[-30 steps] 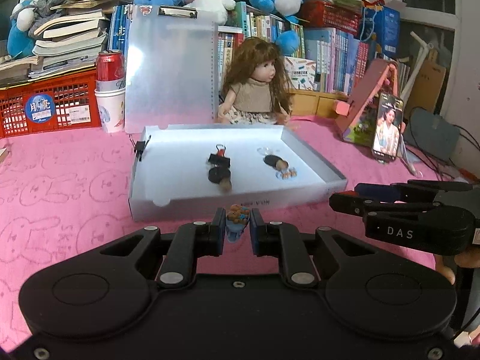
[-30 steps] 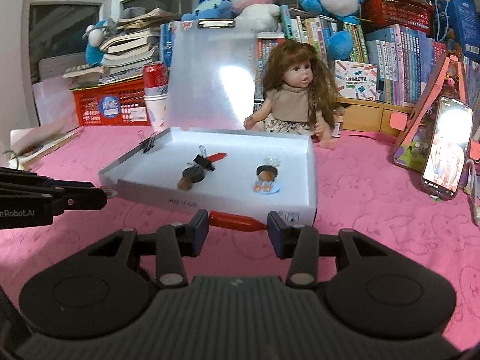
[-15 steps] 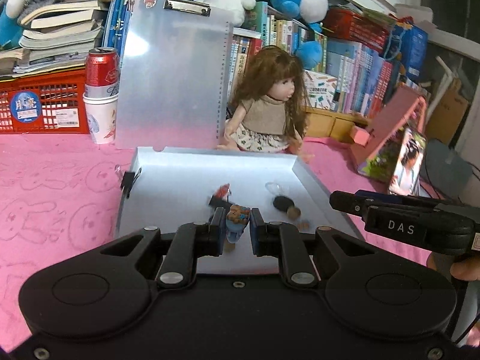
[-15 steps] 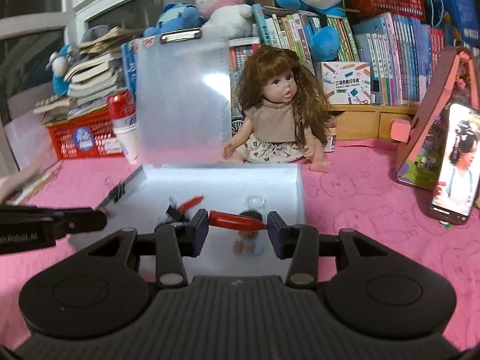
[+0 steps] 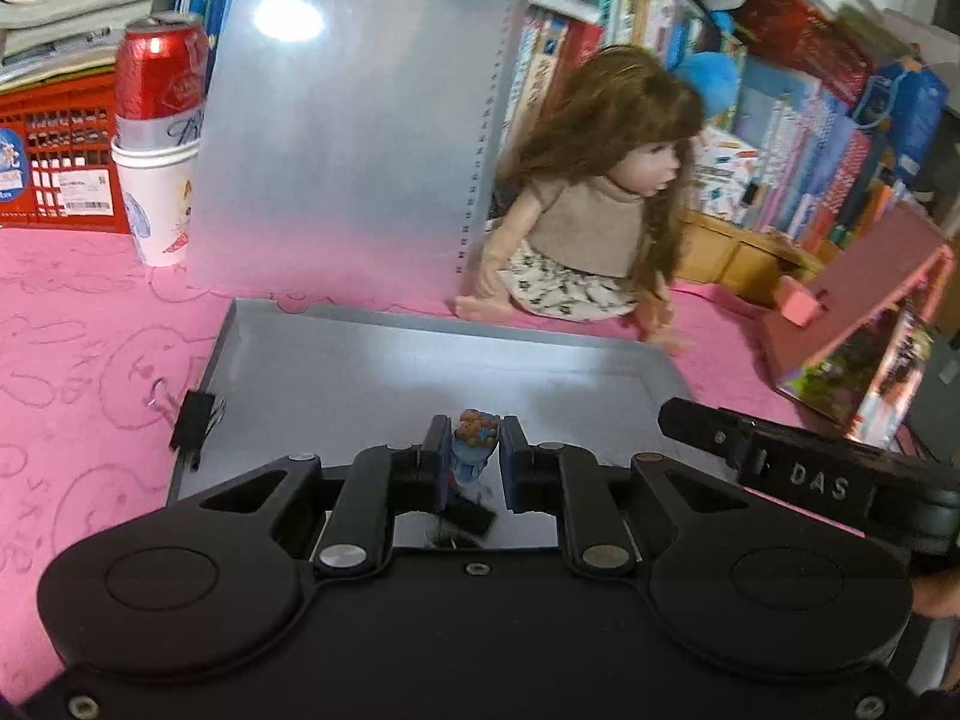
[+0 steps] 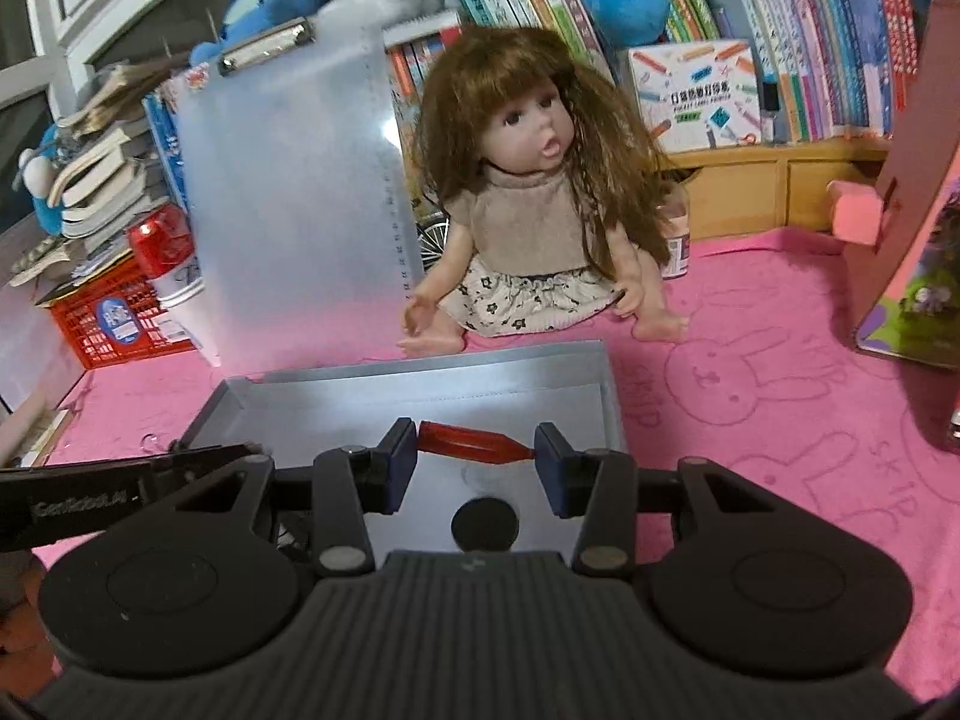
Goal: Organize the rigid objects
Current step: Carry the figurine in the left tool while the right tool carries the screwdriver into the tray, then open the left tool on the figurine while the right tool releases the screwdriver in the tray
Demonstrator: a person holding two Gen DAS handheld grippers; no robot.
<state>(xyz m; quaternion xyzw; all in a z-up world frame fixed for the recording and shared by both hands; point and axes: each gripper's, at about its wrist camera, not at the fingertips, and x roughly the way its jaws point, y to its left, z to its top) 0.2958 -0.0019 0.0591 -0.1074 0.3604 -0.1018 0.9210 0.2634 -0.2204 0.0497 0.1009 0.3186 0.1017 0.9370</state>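
A shallow grey tray [image 5: 420, 354] lies on the pink cloth, also in the right wrist view [image 6: 420, 384]. My left gripper [image 5: 474, 450] is shut on a small blue trinket with orange beads [image 5: 475, 438], held over the tray's near middle. A black item [image 5: 471, 519] lies in the tray under it. My right gripper [image 6: 474, 456] is shut on a red pen-like stick [image 6: 471, 441], held crosswise over the tray. A round black object [image 6: 485, 525] lies in the tray below it. The right gripper's side [image 5: 798, 468] shows in the left view.
A doll [image 6: 540, 198] sits just behind the tray. A translucent clipboard [image 5: 354, 120] stands at the back left, with a red can on a paper cup [image 5: 159, 138] and a red crate [image 5: 54, 162]. A pink stand [image 5: 864, 324] is at right. A binder clip [image 5: 192, 426] grips the tray's left wall.
Both grippers have moved forward and over the tray, each still holding its item. The tray's contents now lie under and behind the fingers.
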